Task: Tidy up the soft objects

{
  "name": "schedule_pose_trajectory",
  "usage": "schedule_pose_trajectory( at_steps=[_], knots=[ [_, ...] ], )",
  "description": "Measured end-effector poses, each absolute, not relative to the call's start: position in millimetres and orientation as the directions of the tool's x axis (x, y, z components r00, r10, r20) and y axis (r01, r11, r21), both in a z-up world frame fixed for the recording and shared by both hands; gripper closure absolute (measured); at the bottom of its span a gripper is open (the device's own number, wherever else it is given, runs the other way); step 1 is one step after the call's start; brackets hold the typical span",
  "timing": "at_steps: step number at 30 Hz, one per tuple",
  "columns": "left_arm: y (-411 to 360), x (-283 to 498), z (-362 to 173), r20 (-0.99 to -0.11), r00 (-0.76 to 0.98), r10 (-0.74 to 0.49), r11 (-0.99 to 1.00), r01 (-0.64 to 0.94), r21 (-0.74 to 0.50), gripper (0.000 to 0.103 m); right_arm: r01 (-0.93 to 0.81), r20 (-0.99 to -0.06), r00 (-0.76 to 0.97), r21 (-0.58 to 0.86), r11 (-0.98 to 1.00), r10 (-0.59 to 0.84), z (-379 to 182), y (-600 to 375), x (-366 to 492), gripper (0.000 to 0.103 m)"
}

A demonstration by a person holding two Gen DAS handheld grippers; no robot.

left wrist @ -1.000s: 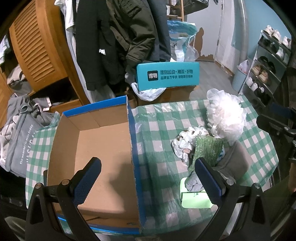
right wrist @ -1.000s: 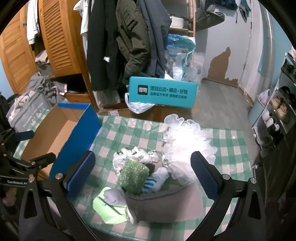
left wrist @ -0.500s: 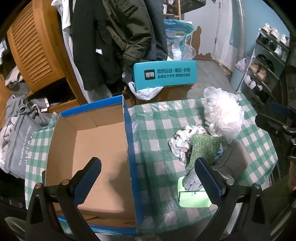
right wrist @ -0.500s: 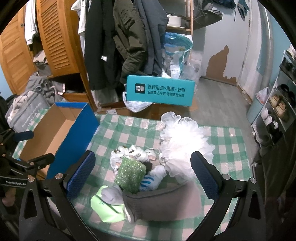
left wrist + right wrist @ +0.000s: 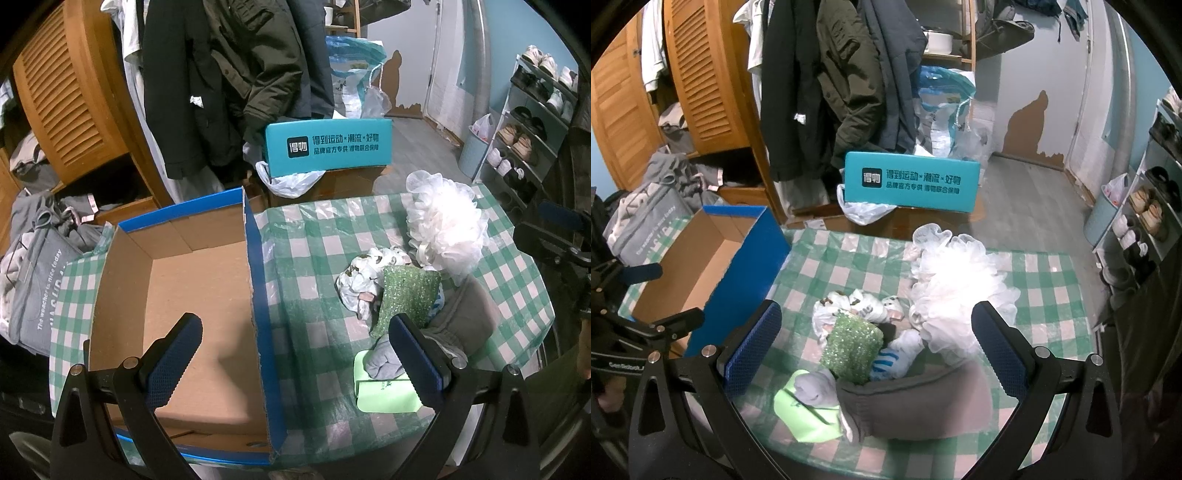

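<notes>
Jaws of both grippers gape empty; right gripper point(image 5: 873, 347) hangs nearest the soft pile point(image 5: 886, 332), box point(image 5: 177, 295) leftward under left gripper point(image 5: 295, 354).

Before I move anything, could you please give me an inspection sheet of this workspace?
Surface: green checked tablecloth, wrinkled, under clear plastic.
Job's things: open cardboard box, blue outside, nothing seen inside; beside it a pile of white mesh pouf, sparkly green sponge, patterned white cloth bundle, grey knit item, light green pack partly under a grey sock.
Clutter: nothing seen on the table beyond these.
Grippers: left gripper open, over the box's blue wall; right gripper open, above the pile, holding nothing.
Cables: nothing seen.
Surroundings: teal box, hanging coats, louvred wooden doors, shoe rack.
</notes>
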State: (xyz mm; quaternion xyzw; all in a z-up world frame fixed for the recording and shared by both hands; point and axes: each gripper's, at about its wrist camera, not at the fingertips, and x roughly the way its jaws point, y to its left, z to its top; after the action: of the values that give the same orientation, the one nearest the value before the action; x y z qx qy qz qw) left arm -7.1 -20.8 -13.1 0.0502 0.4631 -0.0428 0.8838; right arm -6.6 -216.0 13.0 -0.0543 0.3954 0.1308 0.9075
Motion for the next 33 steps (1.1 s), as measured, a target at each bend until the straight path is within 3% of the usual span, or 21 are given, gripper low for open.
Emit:
schedule_pose_trajectory(
  at_steps=[33],
  knots=[
    [-27.3, -7.4, -22.0, -0.835, 0.55, -0.031, 0.991, 0.124, 0.044, 0.001, -0.281, -0.736, 0.649, -0.001, 0.96, 0.19, 10.8, -217.2, -8.4, 0.002]
  ],
)
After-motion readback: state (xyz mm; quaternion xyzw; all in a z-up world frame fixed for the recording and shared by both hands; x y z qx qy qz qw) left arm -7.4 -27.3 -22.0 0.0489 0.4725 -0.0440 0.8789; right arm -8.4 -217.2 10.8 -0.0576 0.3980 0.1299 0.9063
